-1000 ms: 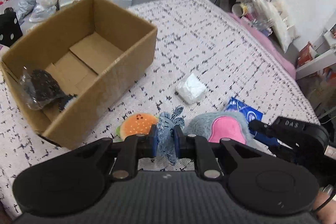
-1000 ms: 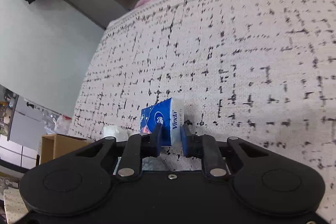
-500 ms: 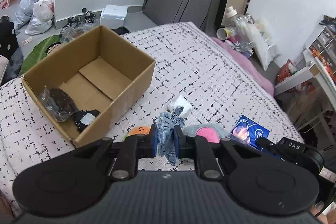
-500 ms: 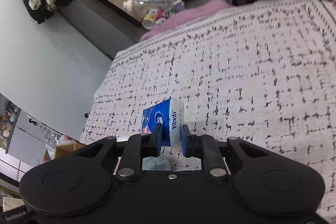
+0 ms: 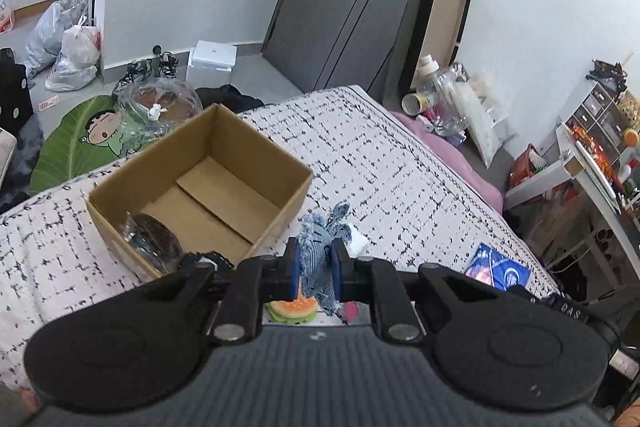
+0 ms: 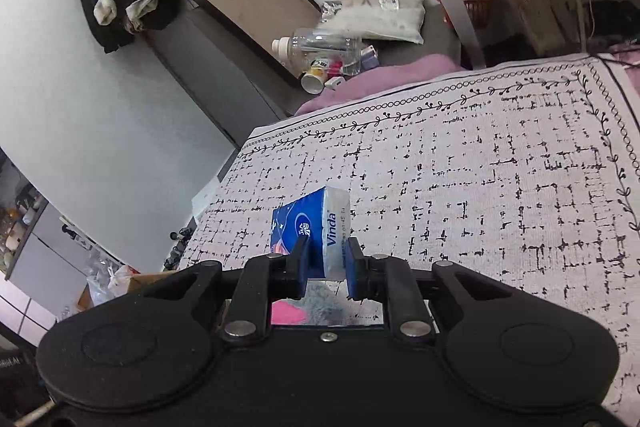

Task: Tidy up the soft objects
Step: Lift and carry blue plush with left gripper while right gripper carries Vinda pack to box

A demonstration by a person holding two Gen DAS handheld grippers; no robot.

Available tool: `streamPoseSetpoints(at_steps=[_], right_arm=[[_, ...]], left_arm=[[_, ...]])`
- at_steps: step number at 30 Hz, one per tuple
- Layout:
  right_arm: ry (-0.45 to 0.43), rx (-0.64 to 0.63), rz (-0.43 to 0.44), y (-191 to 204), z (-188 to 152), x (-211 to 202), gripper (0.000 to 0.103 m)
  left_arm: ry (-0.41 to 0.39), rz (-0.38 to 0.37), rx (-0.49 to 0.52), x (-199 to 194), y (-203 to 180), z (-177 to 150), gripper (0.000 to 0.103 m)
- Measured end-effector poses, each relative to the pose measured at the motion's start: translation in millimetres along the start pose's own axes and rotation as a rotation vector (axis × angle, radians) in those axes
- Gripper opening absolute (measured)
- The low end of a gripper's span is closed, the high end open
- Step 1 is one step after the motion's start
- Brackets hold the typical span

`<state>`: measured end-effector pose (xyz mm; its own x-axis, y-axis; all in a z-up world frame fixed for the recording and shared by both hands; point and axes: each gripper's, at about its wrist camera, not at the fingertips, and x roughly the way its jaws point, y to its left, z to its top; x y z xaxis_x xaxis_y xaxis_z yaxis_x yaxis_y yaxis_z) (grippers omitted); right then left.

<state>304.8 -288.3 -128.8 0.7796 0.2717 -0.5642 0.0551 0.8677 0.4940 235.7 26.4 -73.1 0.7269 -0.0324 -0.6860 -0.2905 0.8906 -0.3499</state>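
Patterned bedspread (image 5: 400, 163) lies below; left gripper (image 5: 316, 269) pinches a denim scrap (image 5: 320, 251) short of the cardboard box (image 5: 208, 187); right gripper (image 6: 326, 263) clamps a tissue pack (image 6: 312, 227); either soft, shallow grip could slip in transit.

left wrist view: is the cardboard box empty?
No, the cardboard box has a dark item in a clear plastic bag lying in its near corner.

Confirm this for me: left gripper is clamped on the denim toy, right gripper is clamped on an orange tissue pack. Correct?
Not quite. The right wrist view shows the right gripper shut on a blue tissue pack, not orange. The left gripper is clamped on the denim toy.
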Motion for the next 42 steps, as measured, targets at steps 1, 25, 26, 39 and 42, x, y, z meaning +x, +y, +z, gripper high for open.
streamPoseSetpoints(at_steps=[1, 25, 26, 39, 42], right_arm=[[-0.005, -0.007, 0.008, 2.5, -1.5, -2.8, 0.018], [-0.064, -0.133, 0.086, 74.7, -10.6, -24.7, 0.018], [-0.06, -0.138, 0.091, 78.0, -10.9, -23.3, 0.018], [0.024, -0.216, 0.147, 126.0, -33.4, 11.2, 0.018], [0.054, -0.24, 0.161, 137.3, -42.0, 21.8, 0.018]], left_arm=[[-0.003, -0.001, -0.001, -2.0, 2.7, 1.7, 0.015], [-0.067, -0.004, -0.044, -18.6, 69.1, 39.6, 0.015], [-0.067, -0.003, -0.048, -17.2, 72.3, 41.4, 0.015], [-0.039, 0.021, -0.094, 14.5, 102.6, 53.7, 0.015], [-0.017, 0.036, -0.108, 25.5, 110.0, 53.5, 0.015]])
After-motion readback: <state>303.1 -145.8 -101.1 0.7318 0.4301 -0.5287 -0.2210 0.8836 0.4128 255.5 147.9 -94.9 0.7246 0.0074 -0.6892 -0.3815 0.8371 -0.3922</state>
